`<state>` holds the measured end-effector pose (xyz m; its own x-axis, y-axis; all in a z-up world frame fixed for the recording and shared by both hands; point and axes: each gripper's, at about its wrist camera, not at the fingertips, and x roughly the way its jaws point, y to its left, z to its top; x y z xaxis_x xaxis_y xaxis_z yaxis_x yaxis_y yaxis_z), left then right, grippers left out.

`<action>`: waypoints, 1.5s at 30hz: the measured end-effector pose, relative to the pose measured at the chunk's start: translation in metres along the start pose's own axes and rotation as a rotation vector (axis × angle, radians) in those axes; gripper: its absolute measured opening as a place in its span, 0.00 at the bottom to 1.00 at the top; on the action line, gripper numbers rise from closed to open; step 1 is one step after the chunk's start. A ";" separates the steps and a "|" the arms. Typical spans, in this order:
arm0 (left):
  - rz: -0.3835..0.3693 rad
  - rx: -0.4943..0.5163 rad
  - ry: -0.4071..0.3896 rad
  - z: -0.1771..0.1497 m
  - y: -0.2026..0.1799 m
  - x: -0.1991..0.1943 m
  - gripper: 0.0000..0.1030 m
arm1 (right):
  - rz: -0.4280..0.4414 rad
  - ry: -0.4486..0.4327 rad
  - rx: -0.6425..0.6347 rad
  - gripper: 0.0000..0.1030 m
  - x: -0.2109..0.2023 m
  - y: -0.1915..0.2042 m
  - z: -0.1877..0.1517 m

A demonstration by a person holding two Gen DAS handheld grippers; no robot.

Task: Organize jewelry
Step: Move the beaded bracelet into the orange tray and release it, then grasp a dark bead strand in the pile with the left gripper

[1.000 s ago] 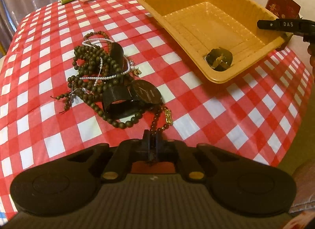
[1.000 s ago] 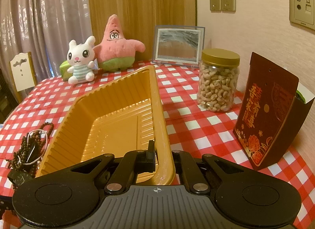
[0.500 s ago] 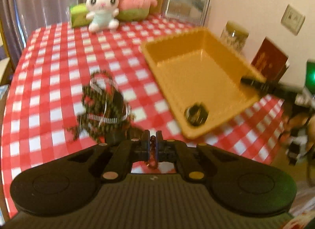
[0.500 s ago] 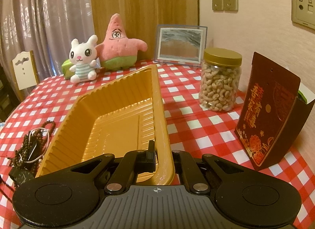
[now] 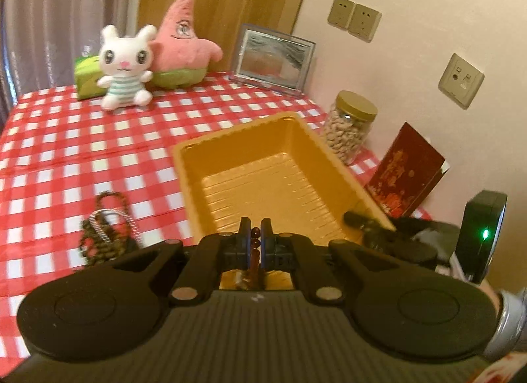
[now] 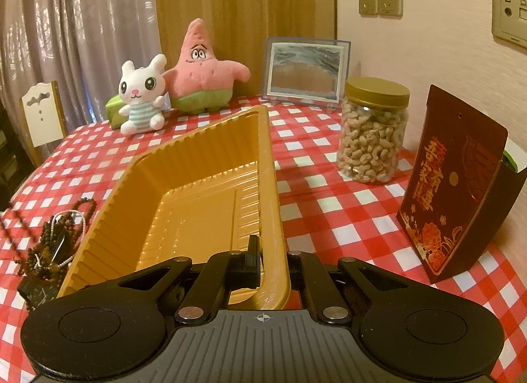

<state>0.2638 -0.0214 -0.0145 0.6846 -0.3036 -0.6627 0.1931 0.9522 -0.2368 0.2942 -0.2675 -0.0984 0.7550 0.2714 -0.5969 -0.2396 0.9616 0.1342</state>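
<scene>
We hold the left gripper [image 5: 256, 234] closed on a strand of reddish-brown beads [image 5: 254, 252], pinched between the pads so that the rest hangs free below the fingers. The grip sits high on the strand; we judge this keeps the loose length clear of the tablecloth [image 5: 82, 152] and lets it drop straight down once released.

The left gripper hangs over the near end of the yellow tray [image 5: 273, 182], which is the collecting point for the jewelry. Whether the tray already holds anything cannot be told, as the gripper hides its near end.

We keep the right gripper [image 6: 273, 257] closed on the tray's near right rim, one finger inside the wall and one outside. We judge this clamp steadies the light plastic tray against sliding while items go in.

The remaining jewelry [image 6: 54, 244], a tangle of dark bead strands, a pearl-like chain and a dark watch, lies on the tablecloth just beside the tray's left wall, within short reach.

The bead strand is not yet in the tray.
</scene>
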 end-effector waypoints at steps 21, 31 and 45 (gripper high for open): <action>0.017 -0.021 0.134 -0.006 -0.035 0.068 0.22 | 0.009 0.013 0.018 0.05 0.001 -0.001 0.000; 0.052 -0.022 0.092 -0.010 -0.032 0.048 0.38 | 0.010 0.014 0.020 0.05 0.001 0.000 0.000; 0.335 -0.137 0.078 -0.066 0.073 -0.018 0.38 | -0.003 0.012 0.029 0.04 0.002 -0.006 0.000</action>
<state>0.2191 0.0511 -0.0665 0.6375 0.0180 -0.7703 -0.1326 0.9874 -0.0867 0.2977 -0.2724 -0.1003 0.7487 0.2678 -0.6065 -0.2194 0.9633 0.1545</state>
